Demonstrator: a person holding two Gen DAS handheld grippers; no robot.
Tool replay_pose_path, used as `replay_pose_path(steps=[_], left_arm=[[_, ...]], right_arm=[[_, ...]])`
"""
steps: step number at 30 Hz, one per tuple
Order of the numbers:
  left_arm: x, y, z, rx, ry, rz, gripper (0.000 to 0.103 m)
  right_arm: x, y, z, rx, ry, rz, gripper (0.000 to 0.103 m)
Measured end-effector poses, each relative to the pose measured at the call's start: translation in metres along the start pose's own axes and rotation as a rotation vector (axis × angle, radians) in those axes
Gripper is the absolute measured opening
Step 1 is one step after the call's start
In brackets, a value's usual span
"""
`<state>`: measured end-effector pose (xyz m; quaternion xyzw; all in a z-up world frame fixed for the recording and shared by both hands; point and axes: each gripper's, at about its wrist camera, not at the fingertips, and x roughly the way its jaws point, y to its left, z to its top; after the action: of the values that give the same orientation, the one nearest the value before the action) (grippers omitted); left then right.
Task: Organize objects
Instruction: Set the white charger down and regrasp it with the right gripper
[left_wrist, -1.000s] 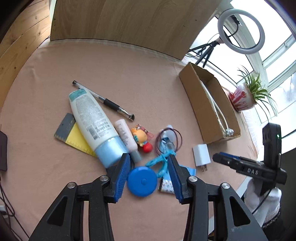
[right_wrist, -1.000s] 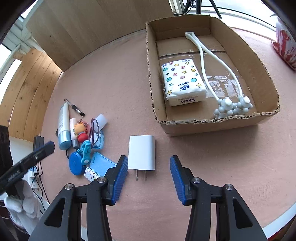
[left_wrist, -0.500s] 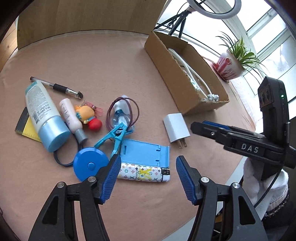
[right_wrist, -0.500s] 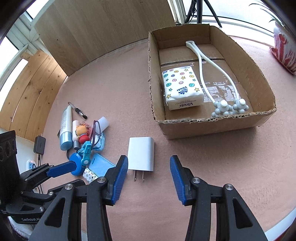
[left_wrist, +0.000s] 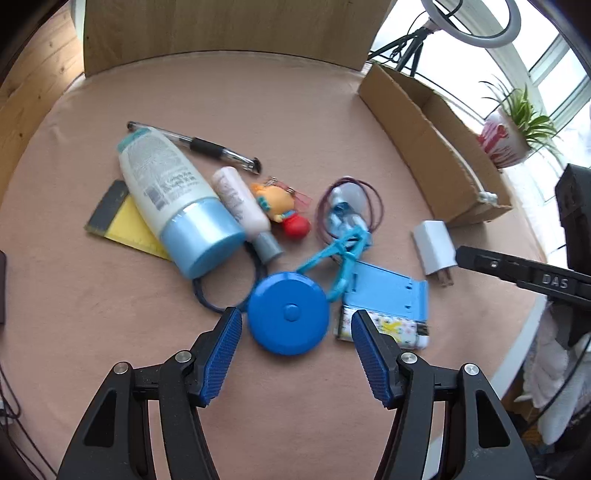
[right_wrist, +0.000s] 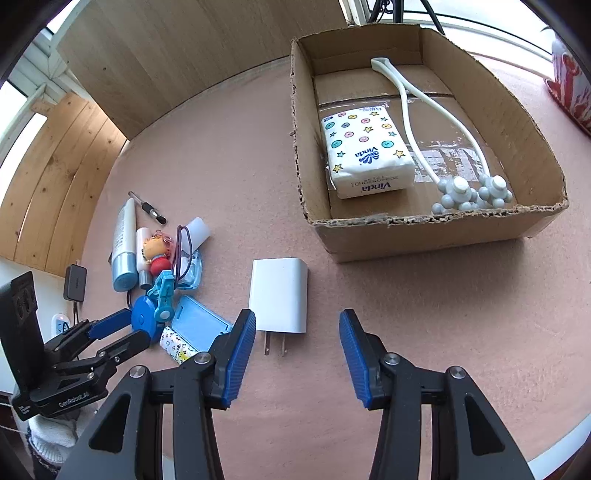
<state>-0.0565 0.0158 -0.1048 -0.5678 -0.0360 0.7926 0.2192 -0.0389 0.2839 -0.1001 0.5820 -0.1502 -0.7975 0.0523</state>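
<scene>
Pick-up phase: left gripper (left_wrist: 295, 334) jaws wide, empty, straddling blue tape measure (left_wrist: 288, 313), well left of cardboard box (right_wrist: 424, 236); right gripper (right_wrist: 297, 356) open, empty over charger (right_wrist: 279, 294) — next, prob. close & lift.

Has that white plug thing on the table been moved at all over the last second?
No. In the right wrist view the white charger lies at the same spot short of the cardboard box as a second ago, untouched, prongs toward the open right gripper.

Left gripper (left_wrist: 295, 319) and right gripper (right_wrist: 297, 330), jaws apart.
</scene>
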Motion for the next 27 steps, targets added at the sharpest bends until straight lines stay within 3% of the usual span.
replay_pose_path(steps=[10, 19, 27], left_arm=[[0.013, -0.016, -0.002, 0.033, -0.006, 0.095, 0.066], [0.006, -0.001, -0.005, -0.004, -0.034, 0.124, 0.055], [0.002, 0.007, -0.006, -0.026, -0.039, 0.125, 0.055]], right_arm=[[0.012, 0.006, 0.006, -0.019, 0.021, -0.038, 0.045], [0.021, 0.022, 0.014, -0.064, 0.015, -0.08, 0.047], [0.033, 0.04, 0.015, -0.161, 0.022, -0.179, 0.047]])
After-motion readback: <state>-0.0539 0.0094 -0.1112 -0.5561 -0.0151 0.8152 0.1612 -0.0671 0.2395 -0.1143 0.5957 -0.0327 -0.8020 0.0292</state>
